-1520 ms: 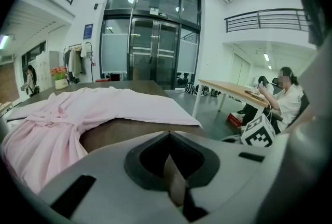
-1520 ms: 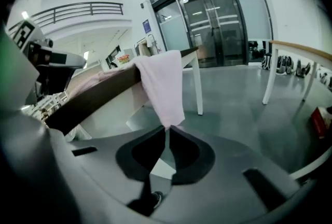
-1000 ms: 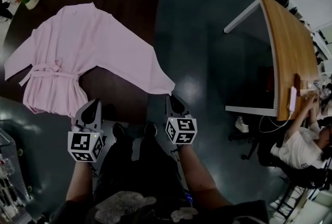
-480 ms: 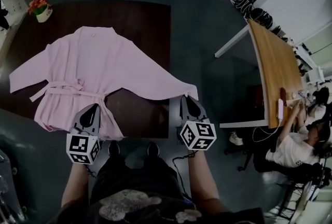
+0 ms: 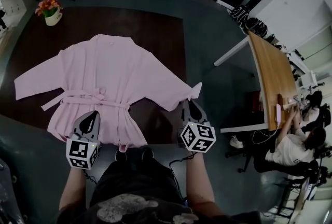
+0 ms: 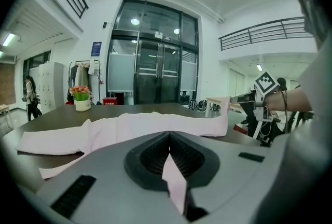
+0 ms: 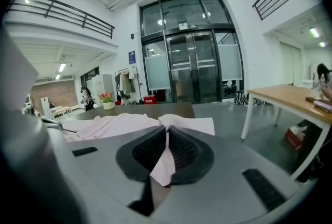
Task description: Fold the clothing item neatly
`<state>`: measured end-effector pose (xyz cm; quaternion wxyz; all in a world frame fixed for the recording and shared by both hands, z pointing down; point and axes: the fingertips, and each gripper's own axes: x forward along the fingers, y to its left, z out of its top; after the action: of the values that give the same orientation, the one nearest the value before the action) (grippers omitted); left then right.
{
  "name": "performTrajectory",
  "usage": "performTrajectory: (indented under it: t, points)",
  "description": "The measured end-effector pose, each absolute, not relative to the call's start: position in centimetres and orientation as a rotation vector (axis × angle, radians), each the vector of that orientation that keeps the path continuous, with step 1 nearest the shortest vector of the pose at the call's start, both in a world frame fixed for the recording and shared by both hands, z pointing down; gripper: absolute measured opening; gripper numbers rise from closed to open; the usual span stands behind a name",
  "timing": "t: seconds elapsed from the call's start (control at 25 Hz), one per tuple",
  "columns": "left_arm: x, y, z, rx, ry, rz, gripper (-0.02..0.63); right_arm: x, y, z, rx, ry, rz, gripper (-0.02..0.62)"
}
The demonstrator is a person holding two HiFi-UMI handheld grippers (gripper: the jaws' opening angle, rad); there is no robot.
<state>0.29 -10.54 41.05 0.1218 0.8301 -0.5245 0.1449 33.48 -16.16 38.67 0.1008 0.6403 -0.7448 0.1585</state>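
Firmly closed, the left gripper point(image 5: 93, 115) pinches the pink robe point(image 5: 111, 75) at its hem, the right gripper point(image 5: 191, 106) at a sleeve.

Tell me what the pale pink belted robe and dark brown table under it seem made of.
The pale pink belted robe looks like thin, matte woven cloth: it lies in soft folds. The dark brown table could be wood or laminate, smooth with faint sheen; no grain shows.

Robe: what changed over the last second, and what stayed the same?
The robe was pulled rightward in the head view and squared up on the table; its sleeve no longer trails diagonally. Nothing was taken or released: the left tool stays shut on the hem, the right tool on the sleeve end.
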Motion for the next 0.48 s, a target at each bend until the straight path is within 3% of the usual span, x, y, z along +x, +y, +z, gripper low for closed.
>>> performTrajectory:
  t: [0.48]
  points:
    - [1.3,-9.8,39.2,2.394,-1.624,0.507,0.009,34.0,-16.5,41.1,1.814,-2.281,0.517,0.009]
